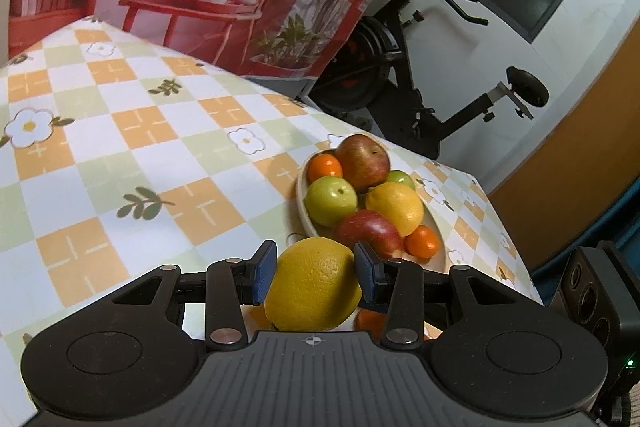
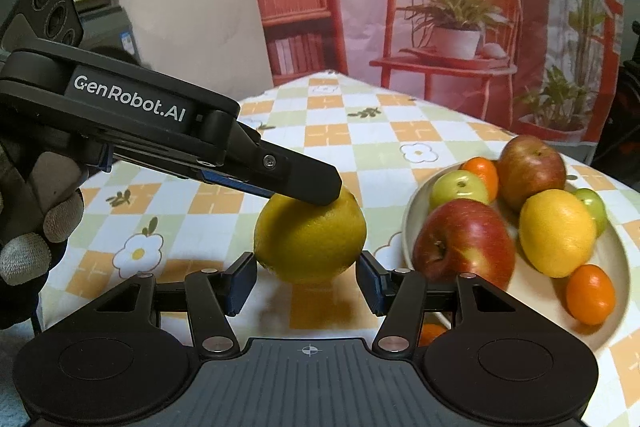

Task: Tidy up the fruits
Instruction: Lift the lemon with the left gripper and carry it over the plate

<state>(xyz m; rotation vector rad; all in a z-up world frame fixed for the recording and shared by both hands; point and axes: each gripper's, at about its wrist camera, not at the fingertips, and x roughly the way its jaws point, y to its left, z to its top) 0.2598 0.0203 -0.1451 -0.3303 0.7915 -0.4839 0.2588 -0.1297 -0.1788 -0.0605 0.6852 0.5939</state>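
Note:
My left gripper [image 1: 316,267] is shut on a large yellow citrus fruit [image 1: 314,287], its blue pads pressing on both sides. In the right wrist view it reaches in from the left, one finger [image 2: 316,187] lying over the same fruit [image 2: 310,239], which hangs just above the cloth. My right gripper [image 2: 308,279] stands open, its fingertips just short of the fruit and flanking its lower edge. A cream plate [image 2: 408,227] [image 1: 302,203] to the right holds red apples [image 2: 464,243], green apples [image 2: 460,189], another yellow fruit [image 2: 556,233] and small tangerines [image 2: 590,293].
A checked, flowered tablecloth [image 1: 140,147] covers the table, whose right edge runs close behind the plate. An exercise bike [image 1: 404,83] stands beyond that edge. A printed backdrop [image 2: 440,7] hangs behind. A loose tangerine [image 2: 432,333] lies under my right gripper. A gloved hand [image 2: 36,227] holds the left gripper.

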